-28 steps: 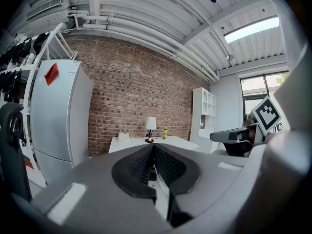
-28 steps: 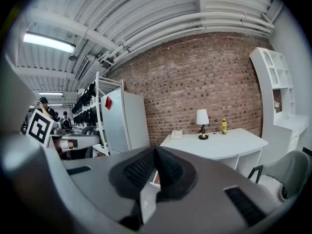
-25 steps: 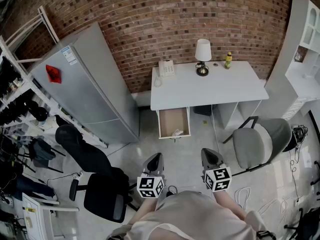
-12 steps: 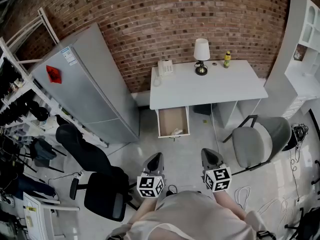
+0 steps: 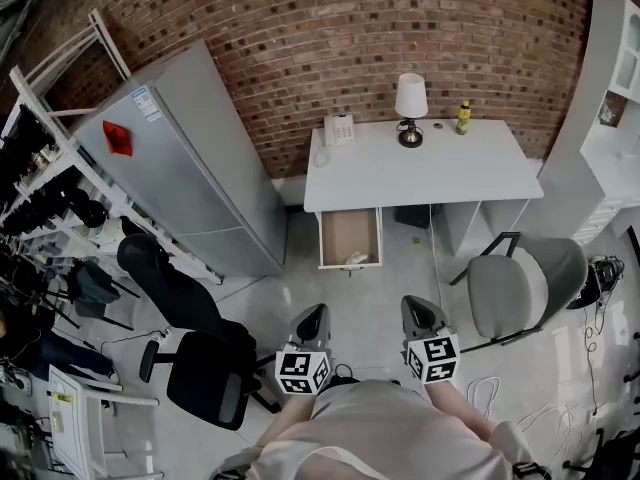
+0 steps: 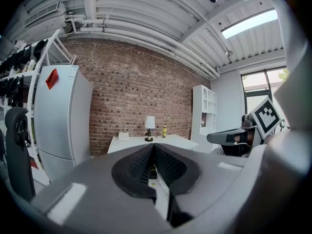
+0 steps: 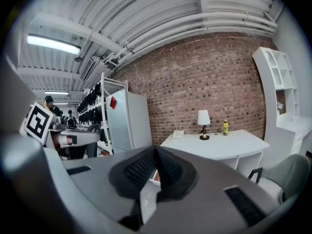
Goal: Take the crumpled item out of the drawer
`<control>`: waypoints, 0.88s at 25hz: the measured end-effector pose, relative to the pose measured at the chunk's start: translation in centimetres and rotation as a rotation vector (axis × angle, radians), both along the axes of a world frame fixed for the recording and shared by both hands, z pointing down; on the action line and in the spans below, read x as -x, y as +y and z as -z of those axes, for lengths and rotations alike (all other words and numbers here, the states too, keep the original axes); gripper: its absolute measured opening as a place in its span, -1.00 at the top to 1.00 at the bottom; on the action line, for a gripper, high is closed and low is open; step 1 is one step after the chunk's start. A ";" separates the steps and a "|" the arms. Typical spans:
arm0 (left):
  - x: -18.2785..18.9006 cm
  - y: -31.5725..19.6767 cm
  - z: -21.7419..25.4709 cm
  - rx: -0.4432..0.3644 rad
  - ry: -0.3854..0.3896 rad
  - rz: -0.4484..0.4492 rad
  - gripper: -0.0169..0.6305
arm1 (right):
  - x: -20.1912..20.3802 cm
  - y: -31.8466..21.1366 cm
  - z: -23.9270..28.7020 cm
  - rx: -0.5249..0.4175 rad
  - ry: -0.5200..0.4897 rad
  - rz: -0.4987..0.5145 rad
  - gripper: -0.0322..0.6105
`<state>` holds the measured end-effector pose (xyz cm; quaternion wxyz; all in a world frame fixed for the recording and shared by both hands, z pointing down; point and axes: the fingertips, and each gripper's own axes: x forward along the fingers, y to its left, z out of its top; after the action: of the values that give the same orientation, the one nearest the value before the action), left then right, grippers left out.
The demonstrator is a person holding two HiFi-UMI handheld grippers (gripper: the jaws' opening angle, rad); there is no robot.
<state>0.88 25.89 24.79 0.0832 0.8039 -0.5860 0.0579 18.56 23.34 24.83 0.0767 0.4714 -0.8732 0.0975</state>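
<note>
Under the white desk [image 5: 430,173] a drawer [image 5: 323,238] stands pulled out toward me. A small pale crumpled item [image 5: 355,259] lies at its front edge. Both grippers are held low in front of my body, well short of the drawer and side by side. The left gripper [image 5: 314,314] has its jaws together with nothing between them, as the left gripper view shows [image 6: 154,148]. Likewise shut and empty is the right gripper [image 5: 416,306], whose own view looks toward the desk [image 7: 156,150].
On the desk stand a lamp [image 5: 409,108], a phone [image 5: 339,129] and a yellow bottle [image 5: 462,118]. A grey fridge [image 5: 190,168] is left of the desk. A black office chair [image 5: 200,353] is at my left, a grey chair [image 5: 520,288] at my right, and white shelving [image 5: 615,98] at far right.
The head view has shifted slightly, so the desk and drawer sit a little further right and lower. Both grippers stay shut in nearly the same place.
</note>
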 end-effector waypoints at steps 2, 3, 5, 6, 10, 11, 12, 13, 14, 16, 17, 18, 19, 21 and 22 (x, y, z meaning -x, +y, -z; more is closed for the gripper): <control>-0.2 0.2 0.0 0.000 -0.004 0.005 0.92 | -0.1 -0.1 -0.2 0.003 -0.003 0.004 0.88; -0.3 0.3 -0.1 0.001 -0.003 0.007 0.92 | -0.1 -0.2 -0.4 0.007 -0.004 0.004 0.88; -0.5 0.3 -0.4 0.003 0.002 0.009 0.92 | -0.1 -0.5 -0.9 0.019 0.000 0.004 0.88; -0.5 0.2 -0.6 0.005 0.005 0.010 0.92 | 0.0 -0.7 -1.1 0.026 0.003 0.007 0.88; 0.8 -0.9 -1.4 0.023 0.009 0.017 0.92 | 1.4 -1.4 -1.6 0.047 -0.008 0.023 0.88; 1.2 -1.3 -1.6 0.026 0.013 0.017 0.92 | 1.7 -1.8 -1.7 0.050 -0.008 0.023 0.88; 1.6 -1.9 -1.8 0.029 0.017 0.015 0.92 | 2.0 -2.2 -1.7 0.051 -0.005 0.020 0.88; 2.0 -2.6 -1.9 0.031 0.022 0.009 0.92 | 2.3 -2.8 -1.8 0.052 -0.001 0.013 0.88; 2.5 -3.4 -2.1 0.032 0.027 0.000 0.92 | 2.6 -3.6 -1.9 0.052 0.004 0.003 0.88; 3.5 -5.3 -2.6 0.036 0.036 -0.026 0.92 | 3.6 -5.3 -2.3 0.056 0.014 -0.021 0.88; 4.1 -6.4 -2.8 0.039 0.041 -0.040 0.92 | 4.3 -6.2 -2.5 0.060 0.018 -0.034 0.88; 4.7 -7.6 -3.1 0.042 0.045 -0.056 0.92 | 4.9 -7.2 -2.8 0.064 0.021 -0.047 0.88; 5.3 -8.8 -3.2 0.044 0.048 -0.073 0.92 | 5.7 -8.2 -2.9 0.068 0.024 -0.059 0.88; 6.6 -11.4 -3.3 0.050 0.050 -0.112 0.92 | 7.4 -10.1 -3.0 0.071 0.027 -0.080 0.88; 7.3 -12.7 -3.2 0.049 0.050 -0.133 0.92 | 8.3 -11.1 -2.9 0.068 0.029 -0.089 0.88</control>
<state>-6.44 13.18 28.04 0.1135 0.8400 -0.5274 0.0575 10.21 12.27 27.78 0.1011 0.5081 -0.8464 0.1234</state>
